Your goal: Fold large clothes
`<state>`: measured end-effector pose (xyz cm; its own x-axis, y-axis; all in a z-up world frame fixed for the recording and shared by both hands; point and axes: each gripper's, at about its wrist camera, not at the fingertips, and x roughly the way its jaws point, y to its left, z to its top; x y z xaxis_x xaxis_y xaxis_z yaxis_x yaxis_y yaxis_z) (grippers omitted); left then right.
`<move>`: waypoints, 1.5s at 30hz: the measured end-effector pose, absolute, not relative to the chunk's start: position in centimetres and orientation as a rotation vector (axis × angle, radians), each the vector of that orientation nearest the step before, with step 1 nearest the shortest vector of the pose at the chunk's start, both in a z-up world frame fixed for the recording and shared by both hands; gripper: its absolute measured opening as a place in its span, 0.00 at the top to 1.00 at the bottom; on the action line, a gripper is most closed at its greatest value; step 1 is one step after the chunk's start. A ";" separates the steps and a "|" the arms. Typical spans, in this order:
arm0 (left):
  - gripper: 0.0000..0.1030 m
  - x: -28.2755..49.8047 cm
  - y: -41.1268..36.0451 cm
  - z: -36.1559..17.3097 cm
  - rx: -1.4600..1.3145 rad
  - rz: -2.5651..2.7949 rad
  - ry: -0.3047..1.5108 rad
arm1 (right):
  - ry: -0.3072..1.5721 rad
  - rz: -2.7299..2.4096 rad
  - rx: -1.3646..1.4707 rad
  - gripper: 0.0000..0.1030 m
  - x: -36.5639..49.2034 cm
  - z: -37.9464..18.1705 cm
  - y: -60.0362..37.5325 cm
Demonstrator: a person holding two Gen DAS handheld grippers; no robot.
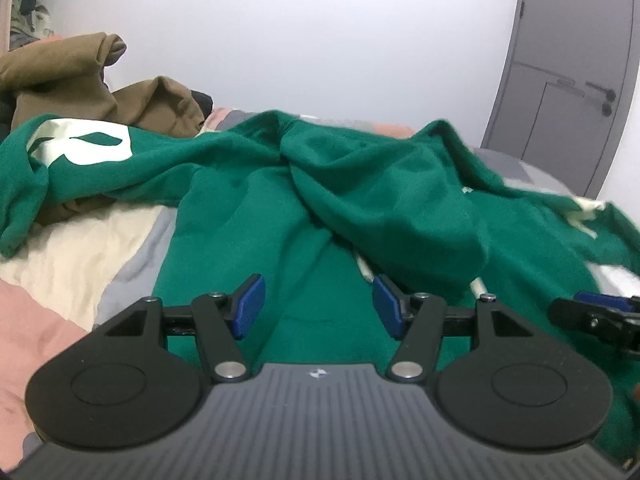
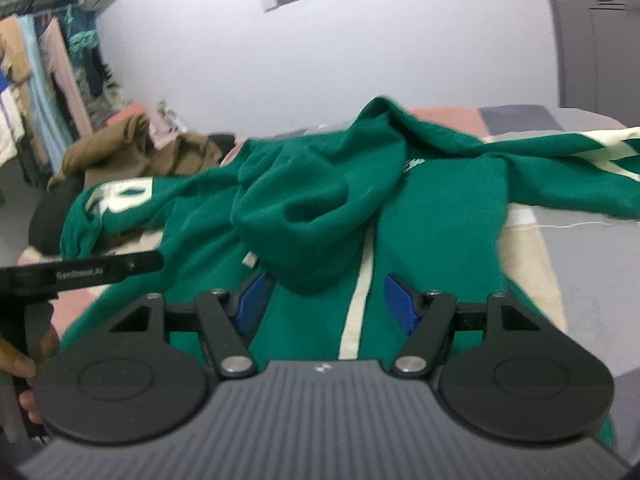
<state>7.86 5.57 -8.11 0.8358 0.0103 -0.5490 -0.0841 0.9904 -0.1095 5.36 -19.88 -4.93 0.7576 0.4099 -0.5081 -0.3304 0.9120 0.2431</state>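
A large green hoodie (image 1: 360,184) lies crumpled across the bed, with a pale letter print (image 1: 80,144) on its left part. In the right wrist view its hood (image 2: 304,216) bunches at the centre, and a cream stripe (image 2: 358,308) runs toward me. My left gripper (image 1: 319,306) hovers open over flat green cloth, and nothing sits between its blue pads (image 1: 250,306). My right gripper (image 2: 328,302) is open too, its jaws straddling the stripe just below the hood without pinching it. Each gripper shows in the other's view: the right gripper (image 1: 600,312) and the left gripper (image 2: 80,270).
A brown garment (image 1: 80,80) is heaped at the back left of the bed. The bedspread (image 1: 60,256) is patched in pink, cream and grey. A grey door (image 1: 568,80) stands at the right, hanging clothes (image 2: 40,80) at the far left. A hand (image 2: 16,360) holds the left gripper.
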 end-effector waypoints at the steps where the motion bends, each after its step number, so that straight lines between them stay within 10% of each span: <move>1: 0.37 8.0 5.7 -8.5 -0.128 0.062 0.579 | 0.594 0.412 0.134 0.18 5.6 -5.3 -19.5; 17: 0.37 9.2 9.8 -10.8 -0.252 0.061 0.610 | 0.622 0.356 -0.003 0.19 15.2 -11.3 -10.1; 22: 0.37 9.0 11.5 -10.6 -0.300 0.040 0.590 | 0.596 0.328 -0.031 0.62 19.8 -9.2 -8.1; 25: 0.37 9.6 12.4 -10.6 -0.291 0.032 0.573 | 0.534 0.304 -0.077 0.69 24.1 -5.8 -7.0; 36: 0.37 13.2 14.6 -13.3 -0.348 0.049 0.543 | 0.381 0.154 -0.158 0.71 46.1 5.3 -3.1; 45: 0.37 14.3 16.0 -15.4 -0.429 0.070 0.511 | 0.341 0.073 -0.146 0.69 57.0 2.3 -3.2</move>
